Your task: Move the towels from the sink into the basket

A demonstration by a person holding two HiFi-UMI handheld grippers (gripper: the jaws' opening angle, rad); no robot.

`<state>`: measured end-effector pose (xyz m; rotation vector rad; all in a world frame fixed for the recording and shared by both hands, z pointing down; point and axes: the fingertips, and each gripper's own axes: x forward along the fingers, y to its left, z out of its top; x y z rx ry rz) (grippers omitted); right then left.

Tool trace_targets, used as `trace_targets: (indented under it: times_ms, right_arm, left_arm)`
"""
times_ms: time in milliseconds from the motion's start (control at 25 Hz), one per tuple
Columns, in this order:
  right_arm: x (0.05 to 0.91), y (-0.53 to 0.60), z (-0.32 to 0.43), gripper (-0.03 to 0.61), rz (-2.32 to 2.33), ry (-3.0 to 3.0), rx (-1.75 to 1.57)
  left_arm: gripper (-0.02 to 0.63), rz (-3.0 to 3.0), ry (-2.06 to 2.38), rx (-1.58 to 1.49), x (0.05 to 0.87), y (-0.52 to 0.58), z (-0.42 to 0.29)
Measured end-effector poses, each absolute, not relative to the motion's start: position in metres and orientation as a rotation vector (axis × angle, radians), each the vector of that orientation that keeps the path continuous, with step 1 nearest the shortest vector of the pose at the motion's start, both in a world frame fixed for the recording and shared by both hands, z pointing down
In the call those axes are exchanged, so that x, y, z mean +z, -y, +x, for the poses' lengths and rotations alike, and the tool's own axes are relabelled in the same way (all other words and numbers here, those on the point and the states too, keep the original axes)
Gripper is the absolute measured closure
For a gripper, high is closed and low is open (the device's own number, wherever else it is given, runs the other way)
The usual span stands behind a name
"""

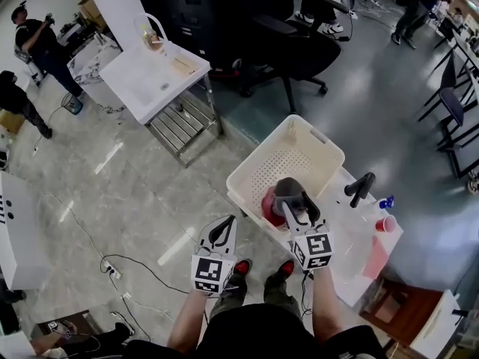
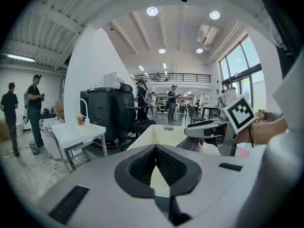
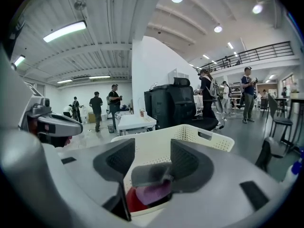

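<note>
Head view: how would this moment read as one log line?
left gripper shut, empty | right gripper open over basket | grey towel between its jaws, unclamped | red towel in basket

Standing with the left forearm (image 1: 185, 321) and right forearm (image 1: 324, 301) bare and reaching forward, a gripper in each hand, marker cubes facing up. Holding the left gripper (image 1: 227, 223) slightly back, tilting gently downward, with jaws meeting tip to tip. Holding the right gripper (image 1: 299, 209) a little further ahead, tilting likewise, with jaws standing wide apart.
</note>
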<state>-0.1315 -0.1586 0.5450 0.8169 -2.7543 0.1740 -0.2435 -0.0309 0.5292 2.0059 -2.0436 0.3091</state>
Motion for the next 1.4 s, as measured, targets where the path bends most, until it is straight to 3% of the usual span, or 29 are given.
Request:
trace_targets:
  times_ms: [760, 1400]
  right_arm:
    - [0.494, 0.139, -0.085, 0.347, 1.041, 2.776, 0.101]
    - [0.458, 0.092, -0.003, 0.531, 1.490, 2.630, 0.002]
  left_arm:
    - [0.607, 2.228, 1.957, 0.266, 0.489, 0.042, -0.211]
    - [0.607, 2.566, 1.698, 0.248, 0.456, 0.047, -0.151]
